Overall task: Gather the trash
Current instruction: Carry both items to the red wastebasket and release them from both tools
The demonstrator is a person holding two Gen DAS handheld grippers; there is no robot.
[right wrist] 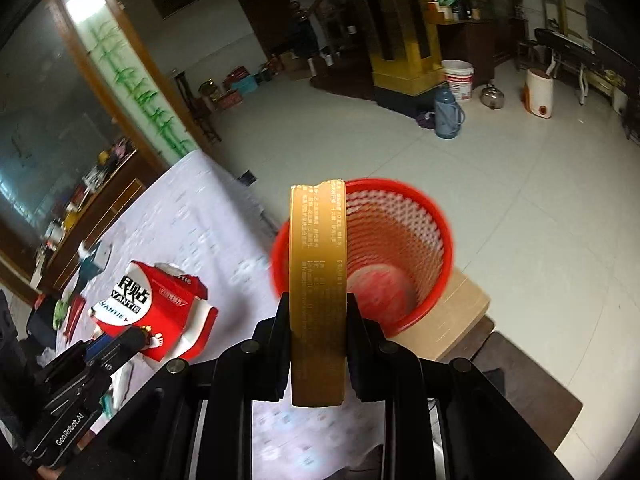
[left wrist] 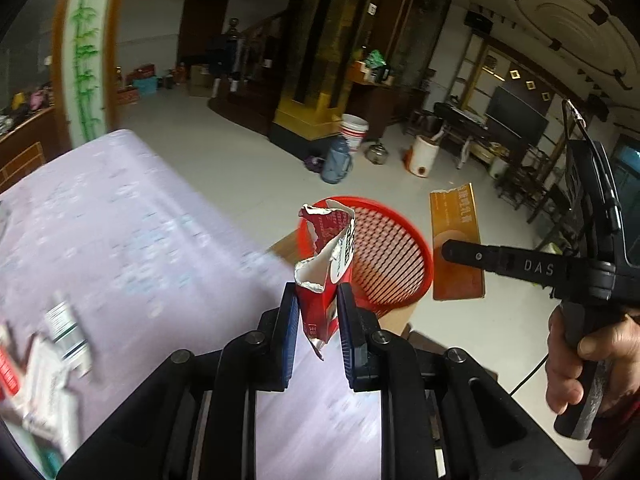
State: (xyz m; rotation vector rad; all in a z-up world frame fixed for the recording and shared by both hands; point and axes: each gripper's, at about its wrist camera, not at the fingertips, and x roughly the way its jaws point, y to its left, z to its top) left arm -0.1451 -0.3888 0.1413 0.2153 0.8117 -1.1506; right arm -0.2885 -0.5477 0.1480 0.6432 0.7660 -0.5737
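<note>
Clamping red carton (left wrist: 326,280), left gripper (left wrist: 318,312) faces basket (left wrist: 400,248).

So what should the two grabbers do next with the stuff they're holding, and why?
Probably move both a bit further forward over the red mesh basket, then open the jaws. The left gripper is shut on the torn red packet and the right gripper on the yellow box. The basket sits just ahead and below, so the trash should drop in.

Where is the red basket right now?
In both views the red basket stands on a wooden stand just past the table's edge, ahead of both grippers.
</note>
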